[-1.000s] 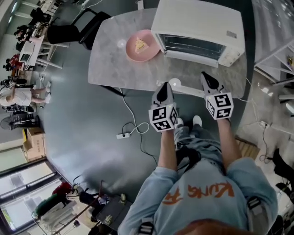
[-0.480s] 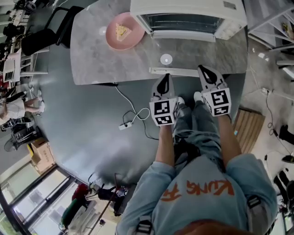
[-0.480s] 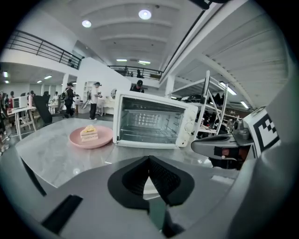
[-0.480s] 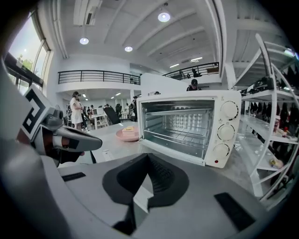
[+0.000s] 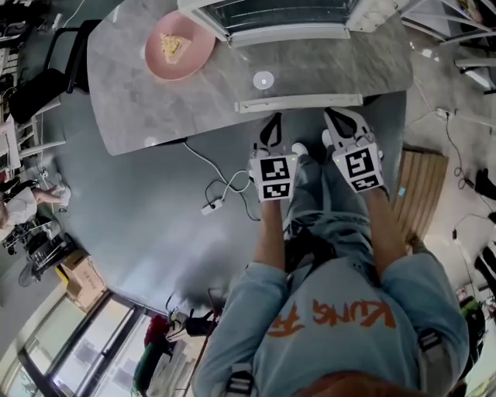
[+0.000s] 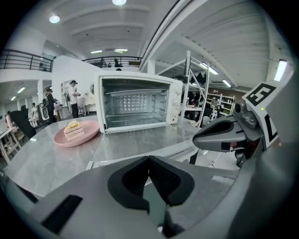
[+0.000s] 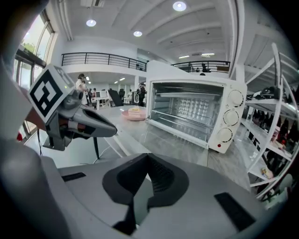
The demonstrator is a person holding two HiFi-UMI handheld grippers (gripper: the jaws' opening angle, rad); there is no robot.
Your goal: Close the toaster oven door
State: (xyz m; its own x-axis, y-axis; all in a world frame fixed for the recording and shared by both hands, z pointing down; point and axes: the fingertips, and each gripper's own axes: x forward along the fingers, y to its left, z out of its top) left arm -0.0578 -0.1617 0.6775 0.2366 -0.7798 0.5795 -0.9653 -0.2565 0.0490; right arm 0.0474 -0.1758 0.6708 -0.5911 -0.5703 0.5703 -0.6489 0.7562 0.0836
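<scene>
Head view: toaster oven (image 5: 287, 14) sits at the far edge of a grey table (image 5: 132, 108). Its door (image 5: 310, 66) is down, lying flat toward the person. The white handle (image 5: 298, 102) runs along the near table edge. A pink plate (image 5: 155, 66) stands left of the oven, apart from it, with a slice of cake (image 5: 170, 45) on it.

Left gripper (image 5: 271, 128) and right gripper (image 5: 341, 124) are side by side, tips toward the table. Both are just short of the handle and not touching it. A white power strip (image 5: 208, 206) with its cable lies on the floor (image 5: 124, 233) below the table edge.

Left gripper view: jaws of the left gripper (image 6: 149, 161) are pressed together with nothing between them. The oven (image 6: 140, 102) is straight ahead with its cavity exposed; the plate (image 6: 86, 137) is to its left.

Right gripper view: jaws of the right gripper (image 7: 148, 159) are likewise clenched and empty. The oven (image 7: 196, 112) is ahead and slightly right, with three knobs (image 7: 230, 117) on its right panel. The left gripper (image 7: 88, 123) is alongside.
</scene>
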